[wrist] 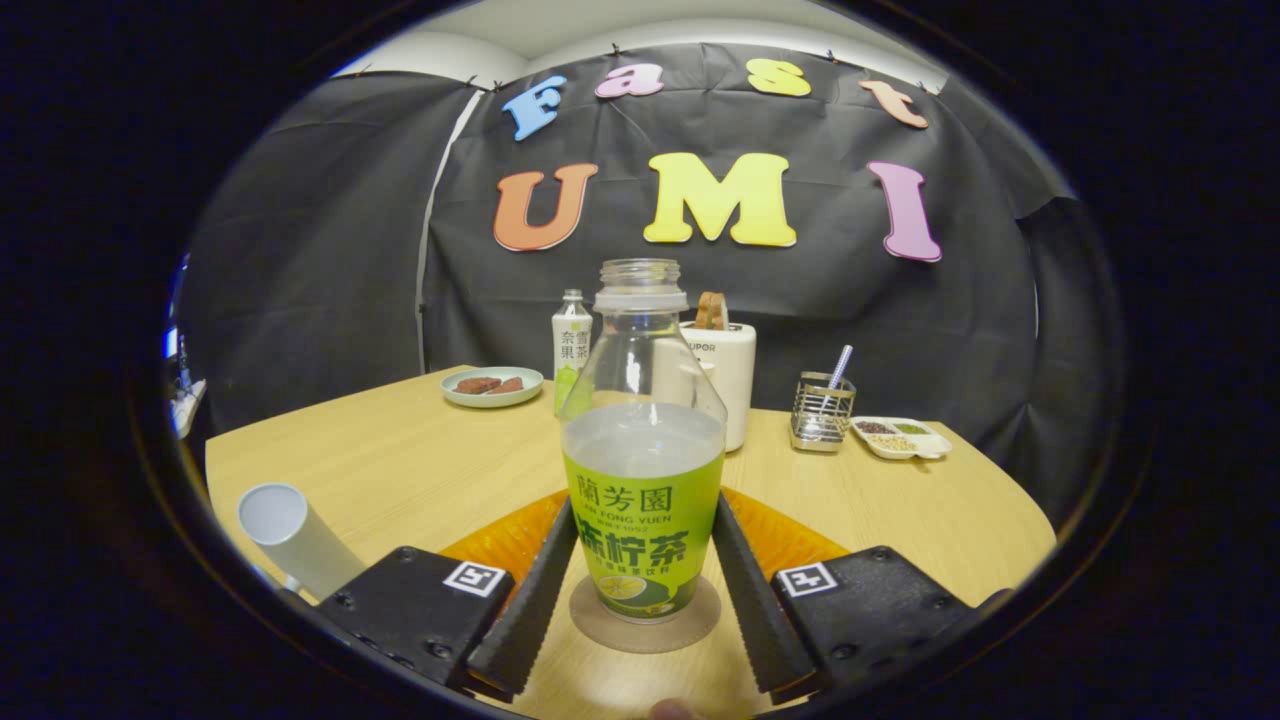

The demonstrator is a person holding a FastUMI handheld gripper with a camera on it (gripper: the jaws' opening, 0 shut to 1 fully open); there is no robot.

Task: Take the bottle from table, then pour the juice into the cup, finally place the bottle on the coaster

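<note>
Two fingers of the gripper (645, 570) flank the clear, uncapped plastic bottle with a green label (643, 450), one on each side of its lower body; the fingers lie against or just beside the label, but whether they press on it cannot be told. The bottle stands upright on a round, pale brown coaster (645, 622), which lies on the light wooden desk (400, 460) between the fingers. Pale liquid fills the bottle to about the top edge of the label, and the neck above is empty. An orange, ribbed mat (510, 540) lies under or just behind the coaster and spreads to both sides behind the fingers. A white, cylindrical cup (290, 535) stands on the desk just beside the left finger housing, its open mouth visible. Beyond the bottle stand a smaller capped bottle with a white and green label (571, 350) and a white cylindrical container (728, 375) with a brown item at its top, partly hidden by the bottle. A pale green plate holding brown pieces (492, 386) lies near the far left edge of the desk. To the right are a square metal wire holder with a straw-like stick (822, 410) and, just beside it, a white divided tray holding small grains (900, 437).
</note>
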